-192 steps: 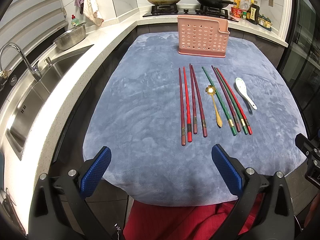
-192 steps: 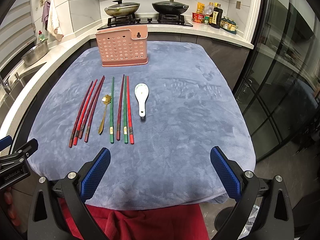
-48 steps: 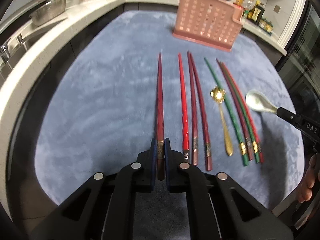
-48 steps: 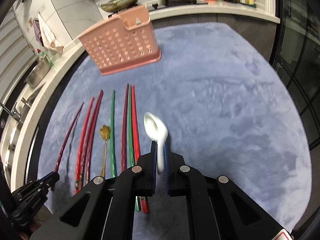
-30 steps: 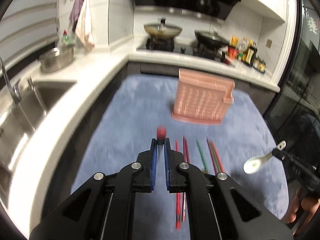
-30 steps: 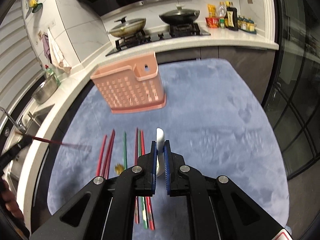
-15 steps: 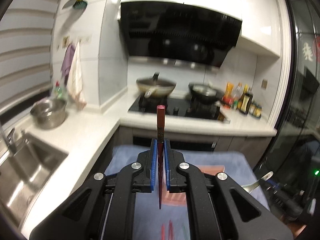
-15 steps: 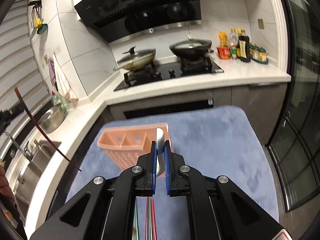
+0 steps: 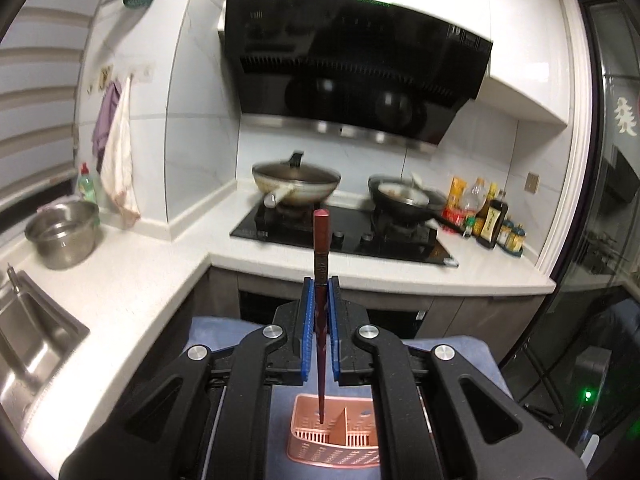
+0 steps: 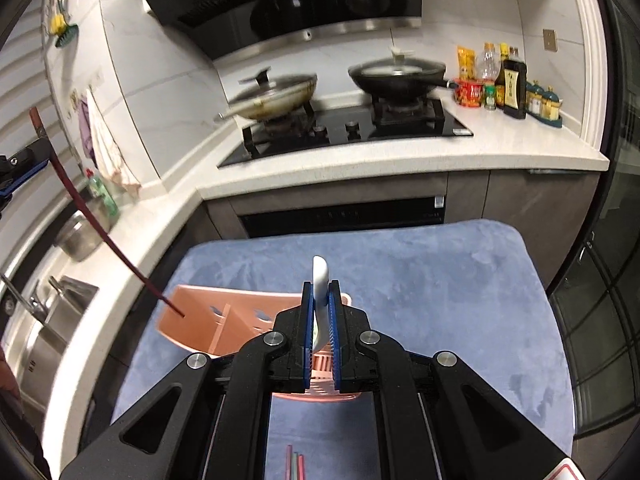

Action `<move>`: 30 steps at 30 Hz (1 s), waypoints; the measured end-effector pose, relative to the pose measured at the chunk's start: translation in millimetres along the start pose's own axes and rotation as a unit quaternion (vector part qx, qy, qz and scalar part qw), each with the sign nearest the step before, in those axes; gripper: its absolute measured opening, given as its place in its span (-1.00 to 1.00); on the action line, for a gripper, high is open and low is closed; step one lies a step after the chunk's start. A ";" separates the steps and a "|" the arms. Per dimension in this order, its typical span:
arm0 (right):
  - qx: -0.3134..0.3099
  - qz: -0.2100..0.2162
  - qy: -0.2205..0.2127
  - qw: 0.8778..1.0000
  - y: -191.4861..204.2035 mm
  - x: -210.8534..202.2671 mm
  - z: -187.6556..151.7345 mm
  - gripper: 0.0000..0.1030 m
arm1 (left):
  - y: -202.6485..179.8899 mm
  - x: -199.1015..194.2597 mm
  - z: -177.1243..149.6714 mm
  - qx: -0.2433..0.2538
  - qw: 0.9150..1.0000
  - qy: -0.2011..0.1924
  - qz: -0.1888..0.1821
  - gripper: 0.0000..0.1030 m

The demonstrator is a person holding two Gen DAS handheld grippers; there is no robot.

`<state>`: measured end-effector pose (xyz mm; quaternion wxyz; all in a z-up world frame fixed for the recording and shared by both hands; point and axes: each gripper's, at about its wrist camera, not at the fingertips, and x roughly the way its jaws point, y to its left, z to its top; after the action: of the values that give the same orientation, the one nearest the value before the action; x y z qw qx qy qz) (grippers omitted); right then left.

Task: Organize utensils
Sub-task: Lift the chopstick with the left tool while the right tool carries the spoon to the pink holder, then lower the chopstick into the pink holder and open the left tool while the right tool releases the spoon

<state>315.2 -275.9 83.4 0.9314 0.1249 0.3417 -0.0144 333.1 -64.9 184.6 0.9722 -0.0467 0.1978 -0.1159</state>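
Observation:
My left gripper (image 9: 320, 300) is shut on a dark red chopstick (image 9: 320, 240) held upright, its thin tip hanging just inside the left compartment of the pink utensil basket (image 9: 352, 444) below. In the right wrist view the same chopstick (image 10: 92, 216) slants down to the basket (image 10: 200, 320). My right gripper (image 10: 320, 308) is shut on the white ceramic spoon (image 10: 320, 276), handle up, over the basket's right part. Ends of other chopsticks (image 10: 294, 466) lie on the blue mat (image 10: 440, 280).
Behind the mat runs a white counter (image 10: 400, 160) with a stove, a lidded wok (image 10: 272, 96) and a black pan (image 10: 400, 72). Sauce bottles (image 10: 512, 84) stand at the right. A sink (image 9: 24, 344) and a steel bowl (image 9: 62, 236) are at the left.
Both grippers have tilted down and moved closer to the basket. The chopstick tip now reaches into the basket's left compartment. The spoon hangs nearer over the basket.

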 end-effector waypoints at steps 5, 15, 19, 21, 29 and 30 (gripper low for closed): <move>0.003 -0.002 0.026 1.000 -6.2 27.6 -9.2 -0.87 | 5.8 32.3 -24.4 -0.007 0.999 0.045 0.004 -0.87; 0.011 -0.010 0.011 1.000 -13.4 20.7 -7.6 -0.69 | 25.3 39.2 -41.4 -0.029 0.997 0.059 0.036 -0.30; 0.004 -0.014 -0.008 1.000 -11.5 -2.9 -7.3 -0.50 | 31.5 20.8 -39.5 -0.027 0.997 0.055 0.041 -0.21; 0.003 -0.011 -0.014 1.000 -11.0 -18.1 -10.4 -0.46 | 35.2 5.9 -41.5 -0.026 0.997 0.053 0.044 -0.11; 0.006 -0.004 -0.005 1.000 -14.3 -76.0 -63.4 -0.39 | 52.0 -51.4 -84.8 -0.016 0.995 0.084 0.054 -0.09; 0.005 -0.006 -0.002 1.000 -14.5 -81.8 -73.0 -0.38 | 53.1 -55.2 -90.8 -0.013 0.994 0.089 0.056 -0.09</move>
<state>204.7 -277.0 78.8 0.9313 0.1273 0.3406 -0.0217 258.8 -4.1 114.7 0.9551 -0.0380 0.2872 -0.0620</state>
